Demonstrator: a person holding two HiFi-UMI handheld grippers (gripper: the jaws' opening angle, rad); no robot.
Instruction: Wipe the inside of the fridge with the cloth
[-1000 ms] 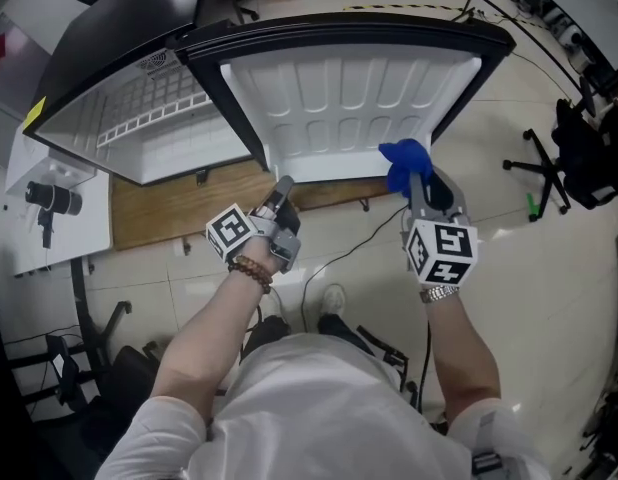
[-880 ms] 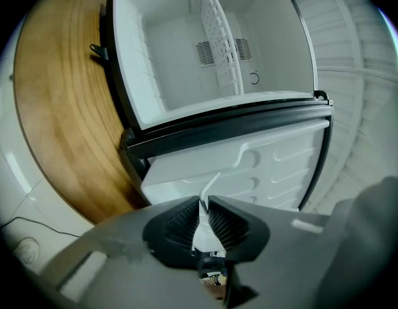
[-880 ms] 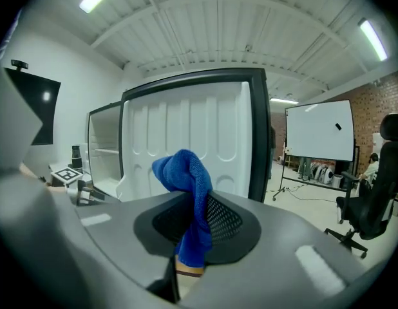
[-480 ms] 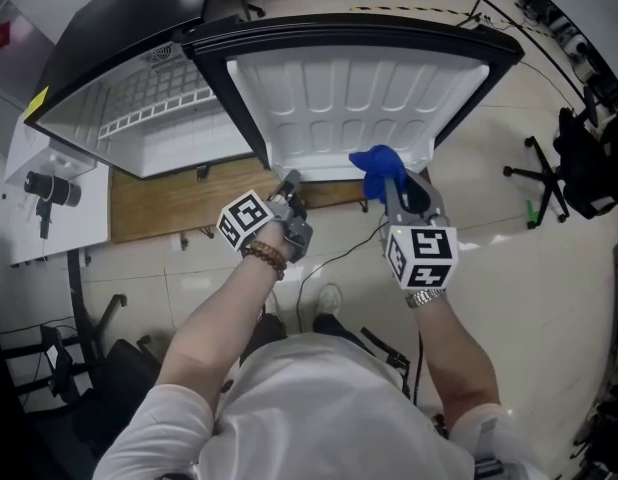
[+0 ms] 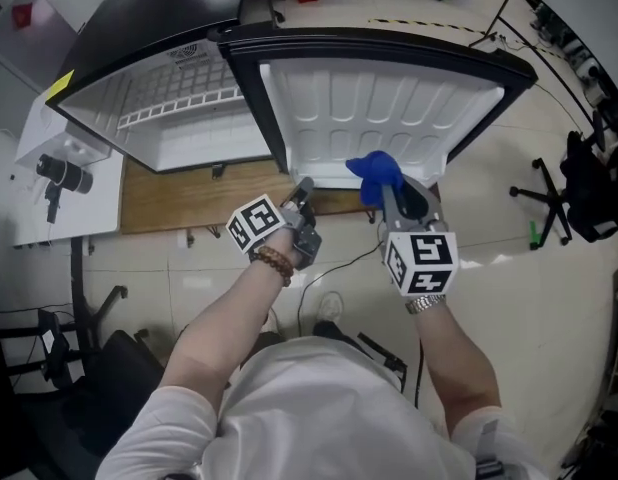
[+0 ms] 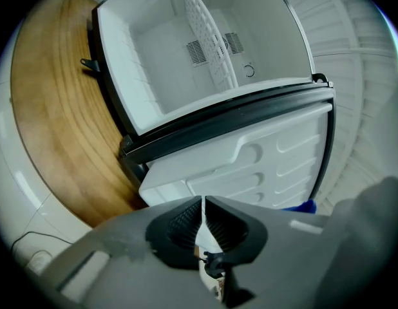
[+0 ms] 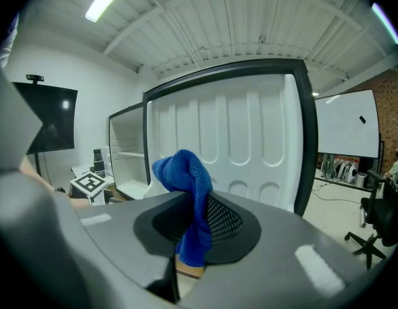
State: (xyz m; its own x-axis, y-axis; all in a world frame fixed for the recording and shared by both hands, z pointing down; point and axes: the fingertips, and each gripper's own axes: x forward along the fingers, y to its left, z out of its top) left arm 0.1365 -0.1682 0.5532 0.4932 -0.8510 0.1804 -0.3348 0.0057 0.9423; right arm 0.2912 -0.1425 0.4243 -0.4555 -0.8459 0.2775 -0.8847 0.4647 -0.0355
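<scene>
Cloth (image 5: 375,170) held at the fridge door (image 5: 389,98)
Right gripper (image 5: 387,192) clamps the blue cloth near the open door's inner face; left gripper (image 5: 305,185), to its left, has jaws together, empty.

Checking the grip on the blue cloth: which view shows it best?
Right gripper view: the cloth sits large and central, pinched in the right gripper. The head view shows it small; the left gripper view only a blue corner.
</scene>
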